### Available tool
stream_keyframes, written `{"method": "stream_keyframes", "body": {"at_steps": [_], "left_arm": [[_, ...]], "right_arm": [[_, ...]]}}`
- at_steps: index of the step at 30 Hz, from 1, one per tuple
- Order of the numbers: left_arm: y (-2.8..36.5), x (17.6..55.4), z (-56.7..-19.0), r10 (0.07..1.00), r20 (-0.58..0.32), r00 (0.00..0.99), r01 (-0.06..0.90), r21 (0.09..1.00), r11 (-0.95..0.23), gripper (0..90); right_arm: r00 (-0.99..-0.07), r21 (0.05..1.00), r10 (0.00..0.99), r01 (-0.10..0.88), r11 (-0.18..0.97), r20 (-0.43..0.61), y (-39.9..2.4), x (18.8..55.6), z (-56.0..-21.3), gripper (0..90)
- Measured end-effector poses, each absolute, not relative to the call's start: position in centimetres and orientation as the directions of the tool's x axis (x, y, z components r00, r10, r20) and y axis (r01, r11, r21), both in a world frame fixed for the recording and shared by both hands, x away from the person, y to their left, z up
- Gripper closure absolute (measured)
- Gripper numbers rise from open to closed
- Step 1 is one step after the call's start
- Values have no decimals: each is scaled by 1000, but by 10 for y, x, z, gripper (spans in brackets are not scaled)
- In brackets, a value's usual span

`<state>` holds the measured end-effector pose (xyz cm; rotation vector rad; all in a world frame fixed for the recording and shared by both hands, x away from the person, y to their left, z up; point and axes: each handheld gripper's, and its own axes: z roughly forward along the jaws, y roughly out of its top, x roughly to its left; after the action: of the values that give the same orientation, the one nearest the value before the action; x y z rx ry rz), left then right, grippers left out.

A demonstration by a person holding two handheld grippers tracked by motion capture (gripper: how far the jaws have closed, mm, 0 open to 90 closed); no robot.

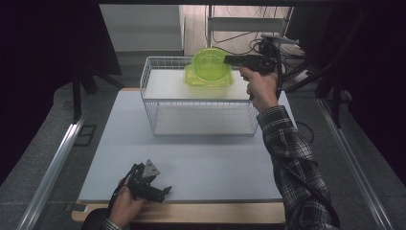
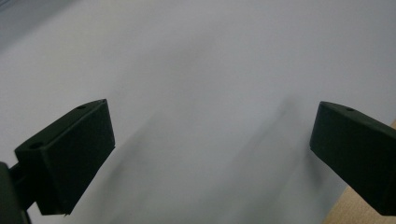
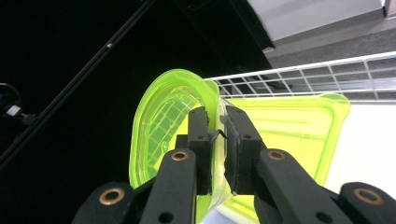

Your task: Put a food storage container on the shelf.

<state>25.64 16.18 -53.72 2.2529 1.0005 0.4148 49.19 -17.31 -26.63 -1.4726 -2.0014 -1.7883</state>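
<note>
My right gripper (image 3: 218, 140) is clamped on the rim of a translucent lime-green bowl (image 3: 163, 126), one jaw inside the wall and one outside, the plastic pinched thin between the pads. In the high view the same gripper (image 1: 230, 60) reaches in from three o'clock and holds the bowl (image 1: 209, 64) up at the far right of the white wire basket (image 1: 158, 103), at about one o'clock from the table's middle. The bowl is round and see-through, with a flat bottom and a rolled lip; the basket's grid shows through its wall. It stands on edge, its mouth facing six o'clock, toward me, with its flat face upright. Just behind and under it sits a square green container (image 1: 191, 79) of the same colour, touching or nearly so; I cannot tell which. My left gripper (image 1: 160, 191) rests at seven o'clock near the table's (image 1: 206, 163) front edge, its jaws wide apart over the bare grey surface with nothing between them.
</note>
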Motion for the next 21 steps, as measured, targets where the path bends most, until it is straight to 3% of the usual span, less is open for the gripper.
{"method": "stream_keyframes", "body": {"at_steps": [11,21], "left_arm": [[161,256,-538,745,29,666,551,654,-518,0],[159,256,-539,738,36,674,551,641,-535,0]], "right_arm": [[-506,723,611,672,-163,608,-163,504,-271,808],[-480,758,702,639,-131,526,-156,503,-268,740]]}}
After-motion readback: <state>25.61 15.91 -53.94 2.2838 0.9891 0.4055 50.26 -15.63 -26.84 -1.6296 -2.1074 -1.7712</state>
